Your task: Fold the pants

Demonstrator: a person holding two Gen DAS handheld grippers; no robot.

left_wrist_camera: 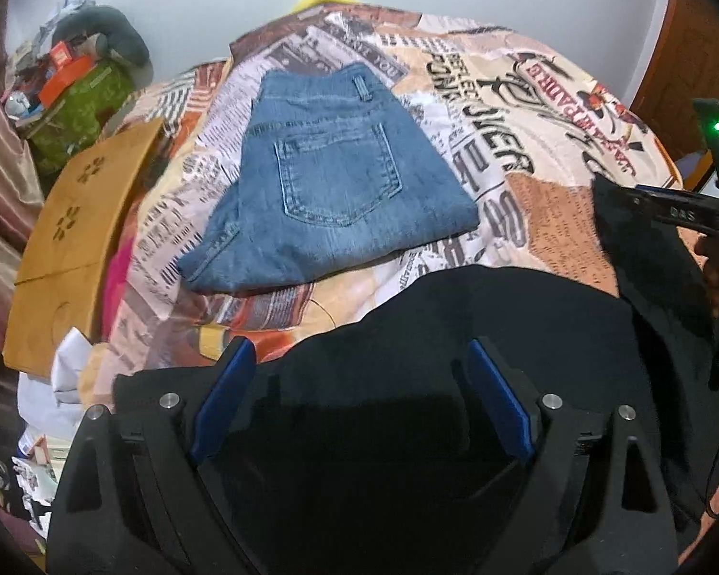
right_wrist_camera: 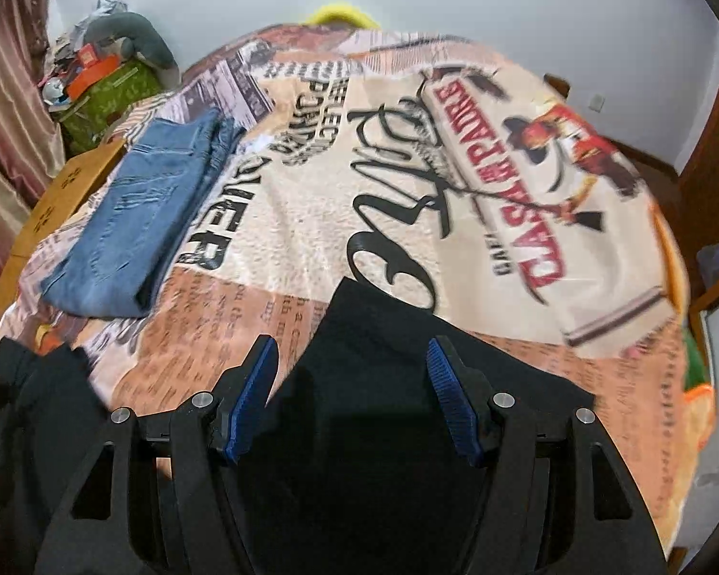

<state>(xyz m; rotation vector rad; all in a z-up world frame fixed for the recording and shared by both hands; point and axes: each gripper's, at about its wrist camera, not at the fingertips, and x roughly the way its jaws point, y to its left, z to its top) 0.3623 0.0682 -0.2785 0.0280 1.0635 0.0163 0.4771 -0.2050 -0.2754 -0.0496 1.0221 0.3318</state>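
Two fisheye views look down over a bed covered by a printed blanket (right_wrist_camera: 369, 201). A pair of black pants (left_wrist_camera: 479, 326) lies across the near edge of the bed, right under both claws. A second pair, folded blue jeans (left_wrist_camera: 330, 182), sits farther back on the blanket, well apart from the black fabric, back pocket facing up.

The left claw (left_wrist_camera: 359, 397) hangs over the black pants with its blue pads spread wide; dark cloth fills the space below and between them, but the pads do not press on it, so it is released. The right claw (right_wrist_camera: 354, 397) is also parted, less widely, with a pointed corner of the black pants reaching up between its pads; nothing is pinched there either.

The relation that matters: the black pants run sideways across the near edge, their long axis going from one claw to the other, so each hand is nearest to its own end. In the left view the right claw's black body shows at the far right edge, over the same fabric. My reading is that a grasp on both ends comes next, though how the garment is laid out is hard to tell, since it is very dark.

Readable writing: the blanket shows "CASA DE PADRE" in red letters, seen upside down, plus newspaper-style print too blurred to read. The right claw's body carries small letters, apparently "DAS".

A brown cardboard box (left_wrist_camera: 72, 239) stands left of the bed.
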